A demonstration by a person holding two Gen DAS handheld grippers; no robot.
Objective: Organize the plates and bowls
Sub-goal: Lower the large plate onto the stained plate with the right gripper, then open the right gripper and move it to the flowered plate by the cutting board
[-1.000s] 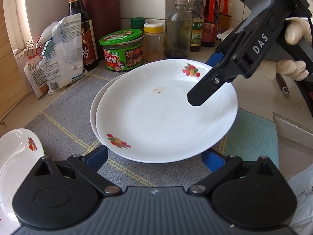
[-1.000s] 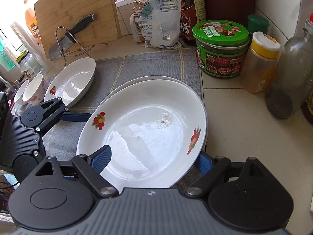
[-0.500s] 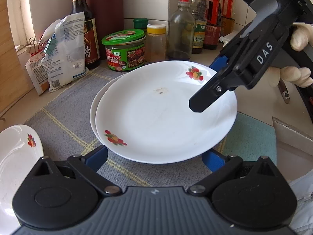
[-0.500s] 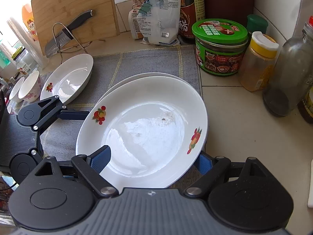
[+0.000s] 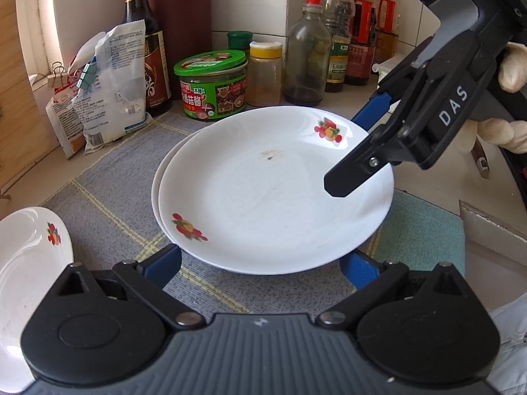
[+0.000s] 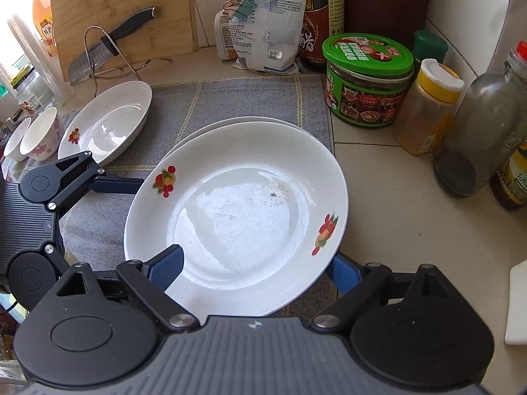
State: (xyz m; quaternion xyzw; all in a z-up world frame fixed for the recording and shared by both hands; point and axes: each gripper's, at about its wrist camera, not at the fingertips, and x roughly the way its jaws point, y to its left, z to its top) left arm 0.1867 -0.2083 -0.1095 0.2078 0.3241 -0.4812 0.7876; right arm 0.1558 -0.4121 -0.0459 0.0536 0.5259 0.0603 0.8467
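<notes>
Two white plates with fruit decals sat stacked on the grey mat (image 6: 250, 98), top plate (image 6: 237, 217) slightly offset over the lower plate (image 6: 230, 123). Landmark: that stack. Right hand-held gripper (image 6: 253, 268) straddled the stack's near rim, jaws opening, one blue finger (image 6: 166, 266) over the top plate's inner edge, the other past the outer rim; pads weren't pressing on it. Left hand-held gripper (image 5: 260, 261) came at the stack from its other side, jaws wide, blue fingers (image 5: 164, 265) either side of the rim, nothing clamped. A gloved hand (image 5: 504, 98) held the right unit. A third plate (image 6: 108, 120) lay on the mat, well away from the stack beside the left gripper, and two small bowls (image 6: 41, 133) stood beyond it. Behind the stack on the table (image 6: 405, 217): a green-lidded jar (image 6: 367, 80), a yellow-capped spice jar (image 6: 428, 107), a glass bottle (image 6: 484, 125), a white bag (image 6: 270, 23). Cutting board (image 6: 122, 10) and knife (image 6: 108, 47) stood further back, past the third plate.
</notes>
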